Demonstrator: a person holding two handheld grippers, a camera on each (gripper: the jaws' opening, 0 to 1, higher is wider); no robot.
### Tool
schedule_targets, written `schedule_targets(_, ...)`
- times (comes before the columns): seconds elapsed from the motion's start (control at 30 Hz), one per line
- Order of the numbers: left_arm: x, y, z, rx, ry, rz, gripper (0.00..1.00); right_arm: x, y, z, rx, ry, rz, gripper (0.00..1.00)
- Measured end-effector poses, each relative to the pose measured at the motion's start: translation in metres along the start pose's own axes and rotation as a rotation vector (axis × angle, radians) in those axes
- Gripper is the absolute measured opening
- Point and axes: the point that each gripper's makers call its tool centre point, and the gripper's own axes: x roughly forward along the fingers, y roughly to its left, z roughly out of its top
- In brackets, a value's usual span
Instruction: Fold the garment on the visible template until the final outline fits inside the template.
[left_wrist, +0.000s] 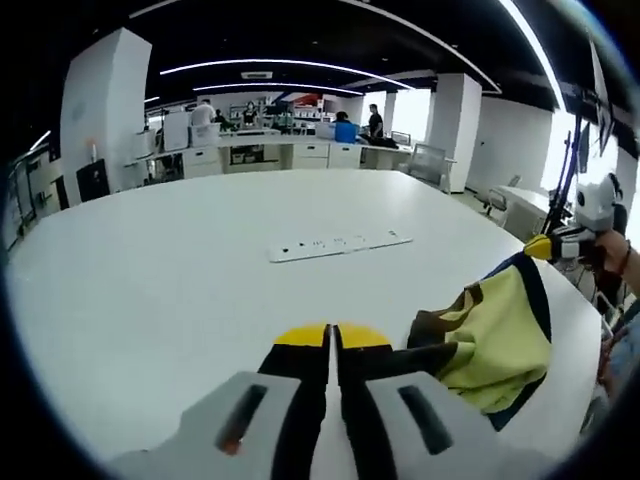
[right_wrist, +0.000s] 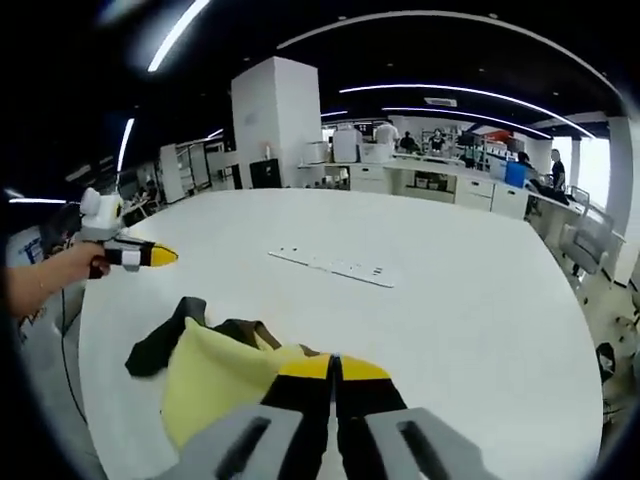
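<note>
The big white table carries one garment, a crumpled yellow-and-dark piece lying near the table's near edge. No folding template can be made out under or beside it; the one flat thing farther out is a single white strip with small marks, well apart from the cloth toward the far side.

There are two tools. In the right gripper view the garment lies just left of the right tool, its nearest fold touching or passing under the tips, and its long axis runs from near-right to far-left. That tool's jaws are pressed together; whether they pinch cloth cannot be told. The left tool is also pressed together, holding nothing, with the garment just to its right.

I judge the right tool the nearer, so the opening pinch falls to it.
</note>
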Motion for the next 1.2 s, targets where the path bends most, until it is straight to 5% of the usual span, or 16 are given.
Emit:
schedule_targets(0.17, 0.011, -0.006, -0.024, -0.020, 0.049, -0.036, 0.18, 0.002, -0.001, -0.006, 0.014, 0.012, 0.009, 0.00)
schedule_targets(0.4, 0.020, -0.011, -0.054, -0.011, 0.109, -0.095, 0.25, 0.005, -0.002, -0.016, 0.026, 0.035, 0.015, 0.00)
schedule_targets(0.6, 0.024, -0.014, -0.078, -0.003, 0.169, -0.103, 0.20, 0.009, -0.002, -0.026, 0.042, 0.056, 0.017, 0.00)
schedule_targets(0.9, 0.031, -0.022, -0.088, 0.015, 0.202, -0.123, 0.15, 0.013, -0.001, -0.032, 0.053, 0.074, 0.023, 0.00)
schedule_targets(1.2, 0.031, -0.033, -0.092, 0.168, 0.249, -0.118, 0.08, 0.015, 0.000, -0.037, 0.042, 0.097, 0.015, 0.00)
